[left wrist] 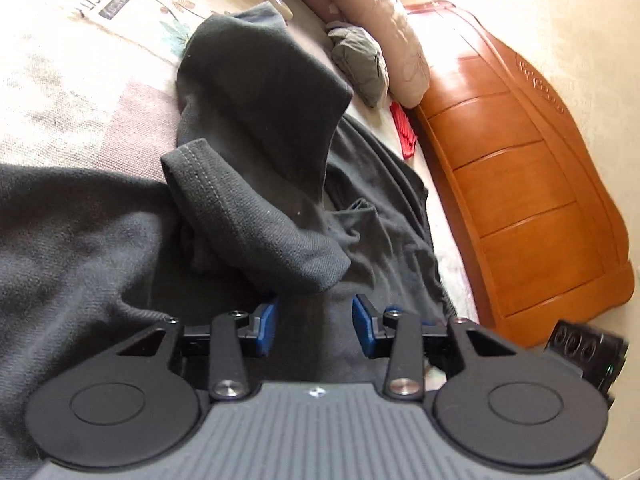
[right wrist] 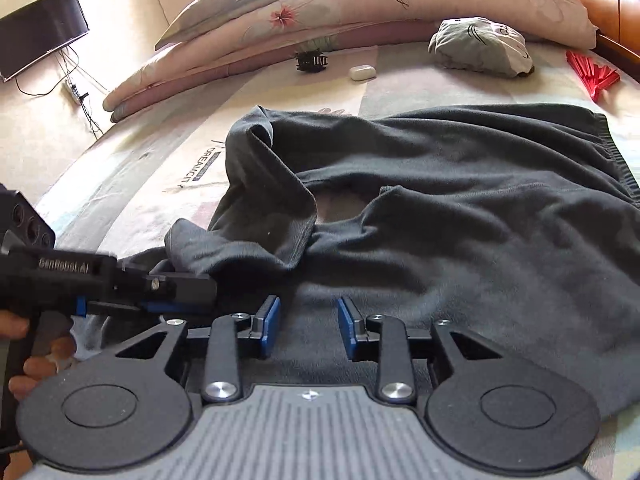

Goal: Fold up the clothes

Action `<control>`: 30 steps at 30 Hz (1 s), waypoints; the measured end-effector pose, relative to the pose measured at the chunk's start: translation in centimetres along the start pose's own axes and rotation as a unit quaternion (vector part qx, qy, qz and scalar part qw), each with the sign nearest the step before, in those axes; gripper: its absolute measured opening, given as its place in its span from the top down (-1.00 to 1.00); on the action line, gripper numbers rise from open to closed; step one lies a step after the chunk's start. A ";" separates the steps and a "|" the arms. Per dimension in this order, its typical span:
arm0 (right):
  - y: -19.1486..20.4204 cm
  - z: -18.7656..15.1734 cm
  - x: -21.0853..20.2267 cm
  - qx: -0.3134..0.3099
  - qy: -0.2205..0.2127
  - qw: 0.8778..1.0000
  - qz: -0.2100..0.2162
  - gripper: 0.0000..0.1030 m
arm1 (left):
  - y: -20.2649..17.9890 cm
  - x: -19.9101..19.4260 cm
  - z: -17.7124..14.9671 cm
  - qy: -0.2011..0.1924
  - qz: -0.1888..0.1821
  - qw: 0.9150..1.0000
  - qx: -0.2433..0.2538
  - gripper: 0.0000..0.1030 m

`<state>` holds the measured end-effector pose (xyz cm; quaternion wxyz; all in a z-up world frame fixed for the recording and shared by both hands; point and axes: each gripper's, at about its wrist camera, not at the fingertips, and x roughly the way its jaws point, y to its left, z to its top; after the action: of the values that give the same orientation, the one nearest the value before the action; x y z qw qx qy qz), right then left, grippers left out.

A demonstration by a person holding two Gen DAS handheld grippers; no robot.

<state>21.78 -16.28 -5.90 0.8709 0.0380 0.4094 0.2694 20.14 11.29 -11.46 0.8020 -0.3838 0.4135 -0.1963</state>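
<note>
Earbud case (right wrist: 362, 72) beyond rumpled dark shirt (right wrist: 460, 184)

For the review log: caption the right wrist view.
Both open grippers, right gripper and left gripper, over dark shirt.

Dark shirt (right wrist: 460, 200) runs past the right edge.

A folded floral quilt (right wrist: 320, 12) lies along the far edge of the bed sheet (right wrist: 160, 152). Near it sit a black hair claw (right wrist: 311, 62), a white earbud case (right wrist: 362, 72), a crumpled grey garment (right wrist: 480, 46) and a red fan (right wrist: 592, 76) — the wooden headboard (left wrist: 520, 184) stands beyond. A television (right wrist: 40, 32) hangs on the wall.
</note>
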 end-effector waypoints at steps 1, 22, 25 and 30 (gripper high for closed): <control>-0.1 -0.3 -0.2 0.000 0.001 1.000 -0.003 0.25 | 0.1 -0.1 0.0 -0.009 -0.005 1.000 -0.008 0.24; -0.9 -2.0 -0.8 0.016 0.004 1.000 0.007 0.11 | 3.1 -1.5 -0.1 -0.092 -0.033 0.989 -0.110 0.20; -0.9 -1.9 -0.9 0.018 0.003 1.000 0.005 0.09 | 2.1 -1.2 -0.3 -0.070 -0.045 0.992 -0.097 0.20; -0.7 -2.0 -0.7 0.017 0.005 1.000 0.006 0.09 | 0.2 0.9 -1.2 -0.006 -0.076 0.995 -0.069 0.19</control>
<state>20.27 -17.53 -6.91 0.8664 0.0540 0.4183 0.2674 19.66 10.36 -12.53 0.7588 -0.4698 0.3910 -0.2252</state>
